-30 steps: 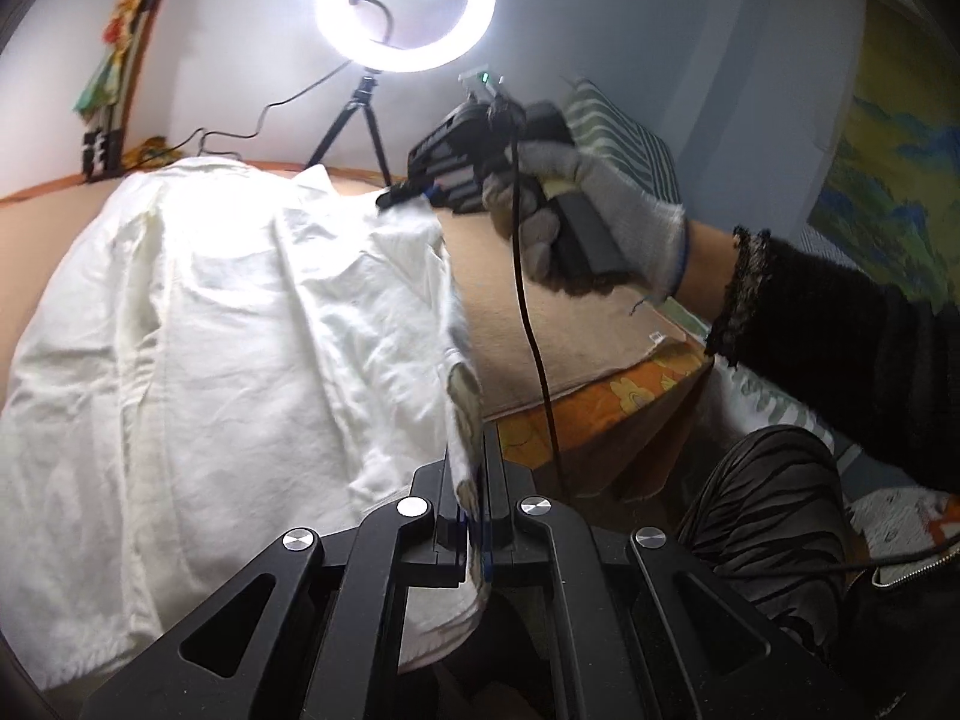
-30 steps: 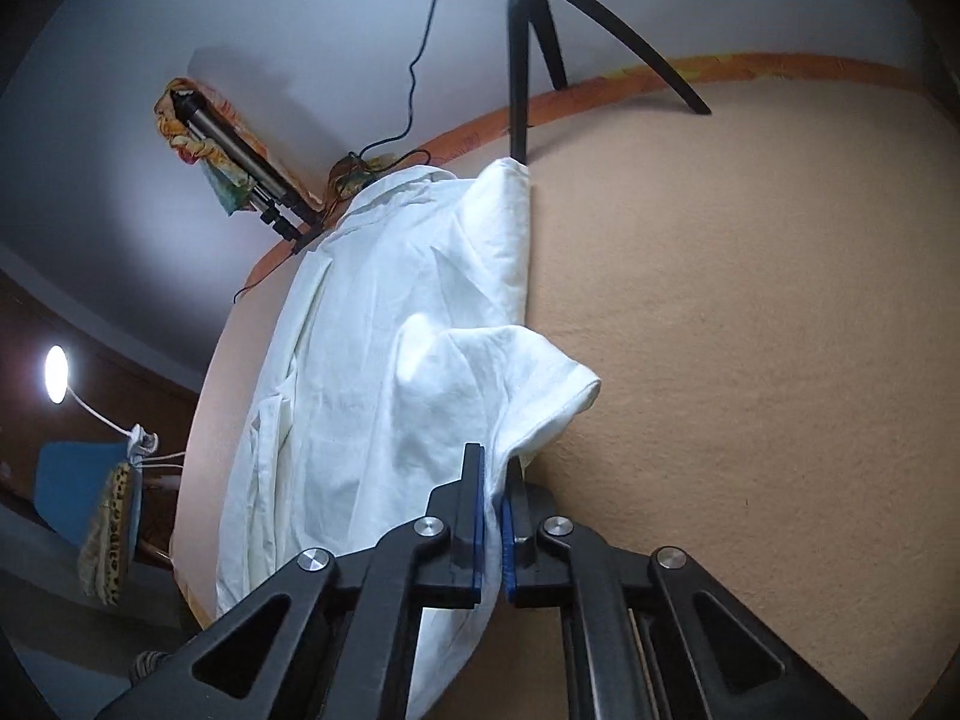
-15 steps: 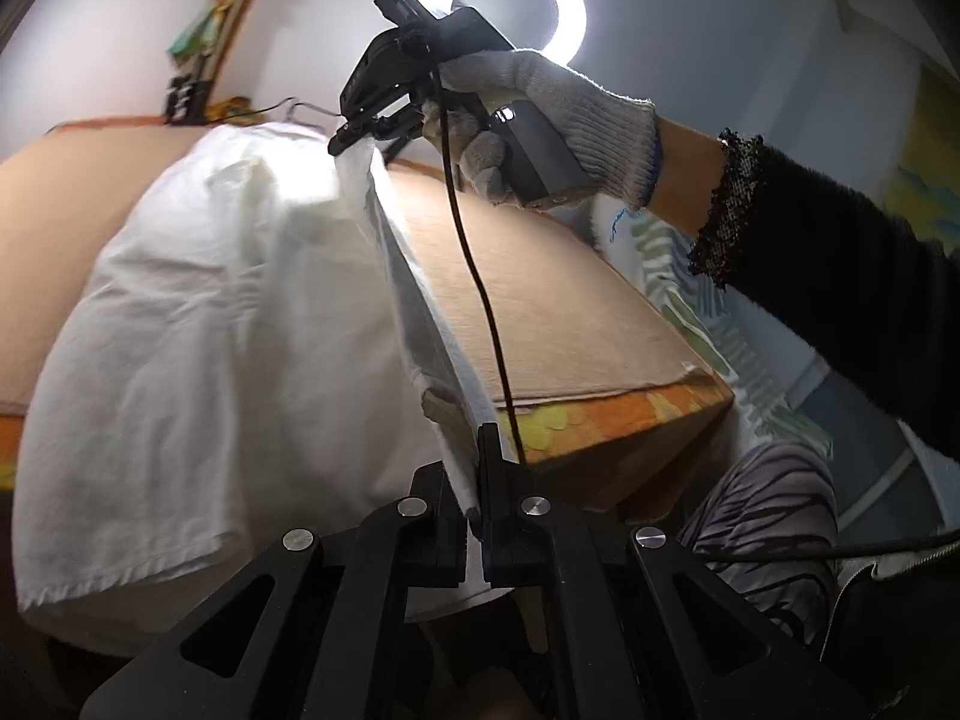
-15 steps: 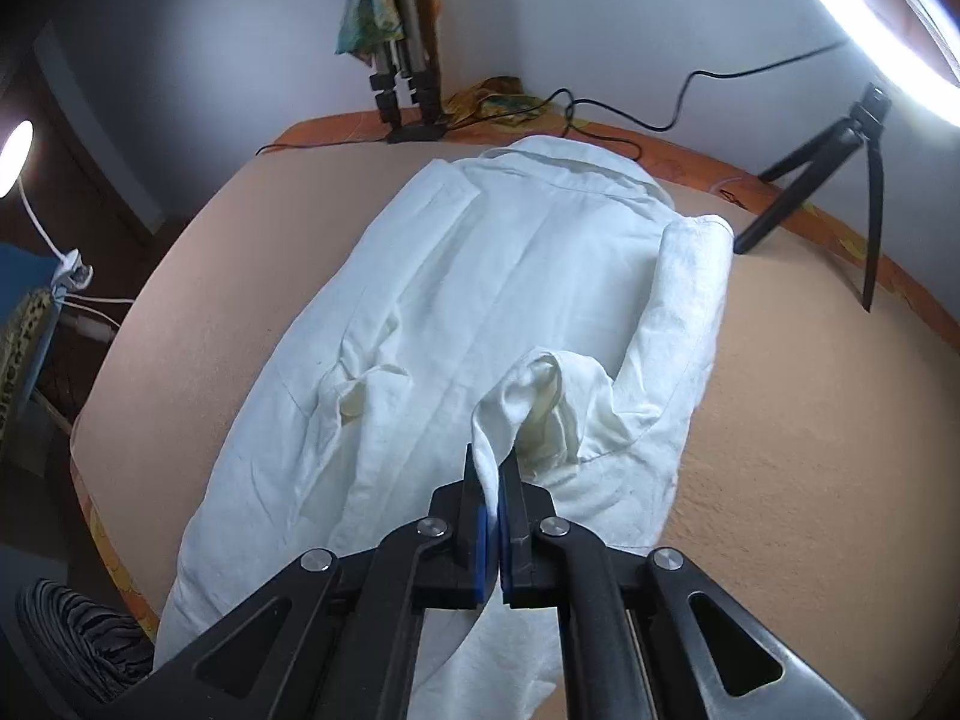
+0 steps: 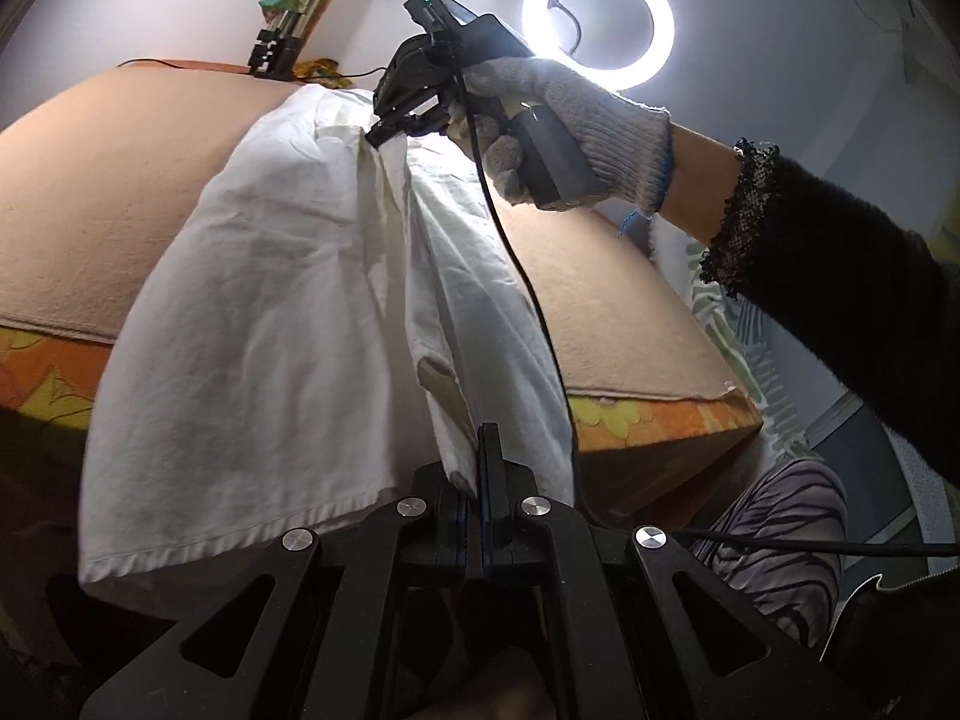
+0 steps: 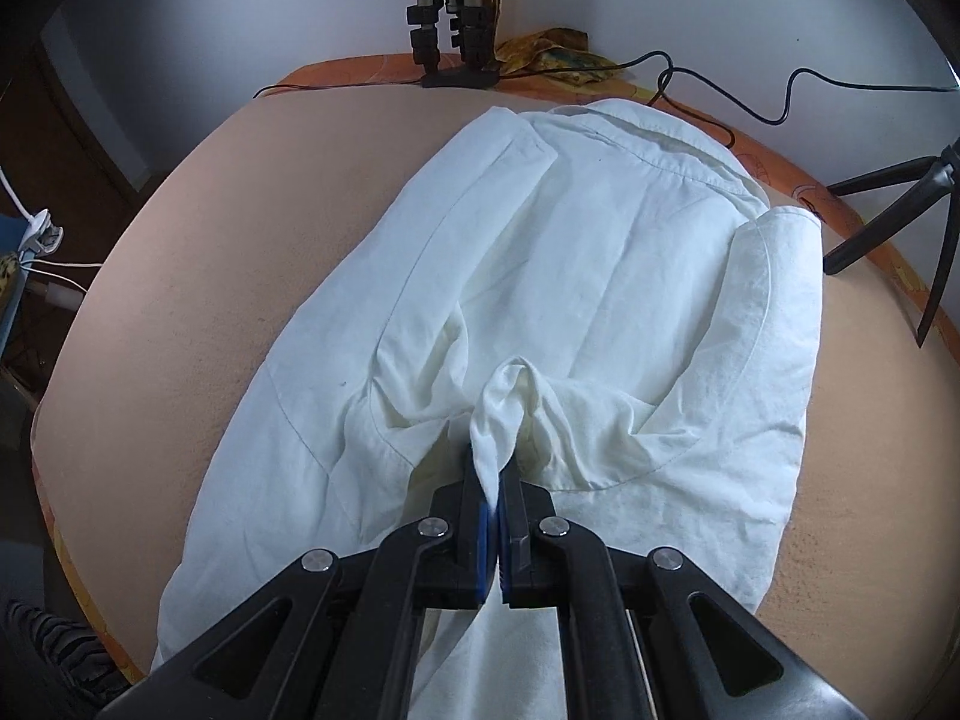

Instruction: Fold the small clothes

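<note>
Both grippers clamped on white shirt (image 6: 600, 276), spread on tan padded surface (image 6: 198, 252).

Left gripper (image 5: 477, 480): jaws together, pinching shirt hem edge at near side; fabric drawn up in a taut ridge from there toward far end. Right gripper (image 6: 492, 480): jaws together on a bunched fold of cloth, lifted in a small peak above shirt body; in left wrist view held by gloved hand (image 5: 558, 120) with black sleeve (image 5: 840, 294), tips at shirt's far end. Collar end toward wall; right-side panel folded over onto body. Near hem hanging past surface edge in left view. Ring light (image 5: 597, 21) lit behind hand; tripod legs (image 6: 888, 222) and black cable (image 6: 750, 96) on surface near collar.
</note>
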Motion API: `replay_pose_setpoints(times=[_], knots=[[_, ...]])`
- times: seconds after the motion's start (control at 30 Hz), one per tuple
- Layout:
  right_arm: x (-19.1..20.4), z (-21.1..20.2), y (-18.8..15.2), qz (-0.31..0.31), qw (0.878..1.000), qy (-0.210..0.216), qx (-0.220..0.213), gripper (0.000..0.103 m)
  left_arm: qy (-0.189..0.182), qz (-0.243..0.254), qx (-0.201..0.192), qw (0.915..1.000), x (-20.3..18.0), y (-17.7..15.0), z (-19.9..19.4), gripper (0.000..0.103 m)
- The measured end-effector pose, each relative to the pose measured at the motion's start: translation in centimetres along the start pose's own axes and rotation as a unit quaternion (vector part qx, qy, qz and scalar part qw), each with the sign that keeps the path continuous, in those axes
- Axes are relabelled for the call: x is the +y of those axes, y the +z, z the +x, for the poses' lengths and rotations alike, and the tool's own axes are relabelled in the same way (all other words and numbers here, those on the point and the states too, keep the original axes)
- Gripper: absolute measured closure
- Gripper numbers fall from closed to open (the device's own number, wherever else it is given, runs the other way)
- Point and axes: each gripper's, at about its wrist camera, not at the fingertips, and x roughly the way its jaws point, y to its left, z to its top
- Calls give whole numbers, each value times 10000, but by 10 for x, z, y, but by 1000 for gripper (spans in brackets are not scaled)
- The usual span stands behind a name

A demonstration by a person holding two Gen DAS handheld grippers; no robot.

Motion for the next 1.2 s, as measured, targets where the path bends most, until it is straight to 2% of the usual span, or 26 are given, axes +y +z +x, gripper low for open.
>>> replay_pose_setpoints(times=[0.1,0.13,0.17,0.3,0.4,0.47,0.5,0.6,0.73,0.8,0.93,1.0,1.07,1.13,1.2], knots=[[-9,-8,1,154,9992,360,-46,89,115,77,176,9998,-4,0,-5,90],[-13,-18,0,250,9982,519,-180,82,115,129,206,9996,-6,-1,-9,90],[-17,-30,-2,321,9966,679,-351,67,85,182,241,9995,-7,-2,-14,90],[-33,-83,-27,486,9922,824,-800,68,107,536,151,9984,-8,-3,-45,90],[-46,-117,-81,698,9891,954,-877,67,221,682,10,9974,0,9,-67,90],[-53,-128,-121,901,9868,1072,-817,67,166,587,18,9981,11,21,-71,83],[-56,-130,-140,1012,9853,1140,-767,67,128,486,17,9987,18,28,-71,78],[-56,-124,-205,1298,9816,1302,-523,67,-91,183,194,9996,33,47,-57,77],[-48,-103,-266,1654,9724,1636,-183,67,-440,-25,656,9969,36,60,-29,77],[-44,-95,-292,1859,9667,1756,-81,65,-433,9,840,9955,33,61,-16,77],[-41,-81,-318,2215,9554,1953,0,61,-426,-118,1159,9923,35,59,3,77],[-38,-74,-321,2287,9505,2105,37,60,-467,-196,1244,9909,37,58,8,80],[-29,-69,-319,2194,9510,2178,75,59,-534,-228,1241,9906,38,58,11,81],[-20,-64,-316,2074,9515,2269,120,57,-591,-209,1233,9904,38,58,14,95],[-14,-61,-311,2011,9518,2313,136,57,-598,-205,1191,9909,39,58,16,97]])
